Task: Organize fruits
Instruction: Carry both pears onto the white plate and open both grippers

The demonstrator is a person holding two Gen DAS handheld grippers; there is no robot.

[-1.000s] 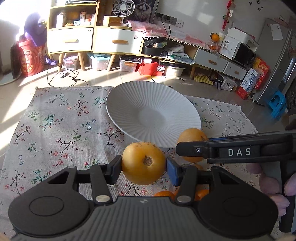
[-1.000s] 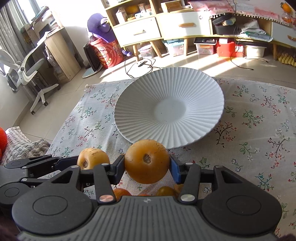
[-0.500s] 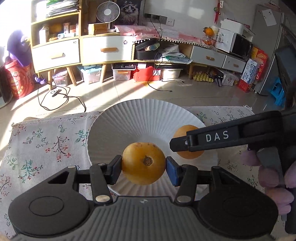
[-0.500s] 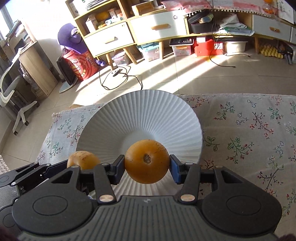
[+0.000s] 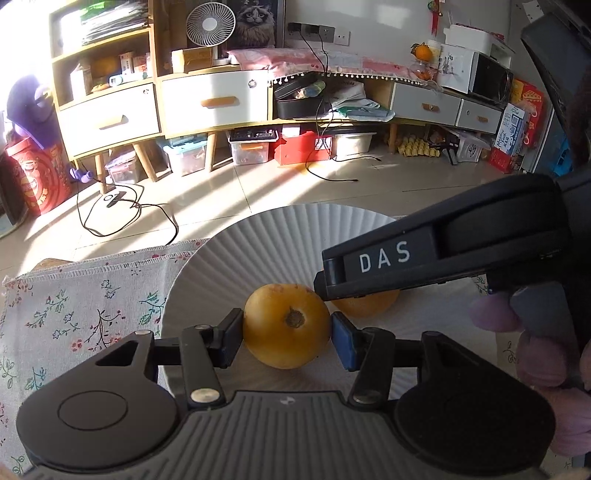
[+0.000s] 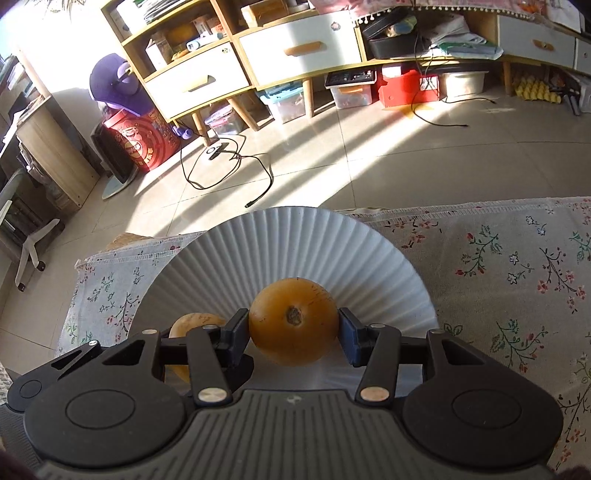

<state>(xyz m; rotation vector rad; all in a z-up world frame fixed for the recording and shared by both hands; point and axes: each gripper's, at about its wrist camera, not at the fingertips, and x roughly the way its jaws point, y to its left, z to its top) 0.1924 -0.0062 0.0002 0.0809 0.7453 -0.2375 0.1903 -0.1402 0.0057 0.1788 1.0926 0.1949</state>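
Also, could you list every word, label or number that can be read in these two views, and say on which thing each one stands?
"DAS": white letters on the side of the right gripper, seen from the left wrist view.
Print on the red drum, the blue and white box and the red box: too small and blurred to read.
Nothing else can be read.

Home living room: drawer sideboard (image 5: 218, 103), desk fan (image 5: 210, 23), floral tablecloth (image 6: 517, 266), storage boxes.
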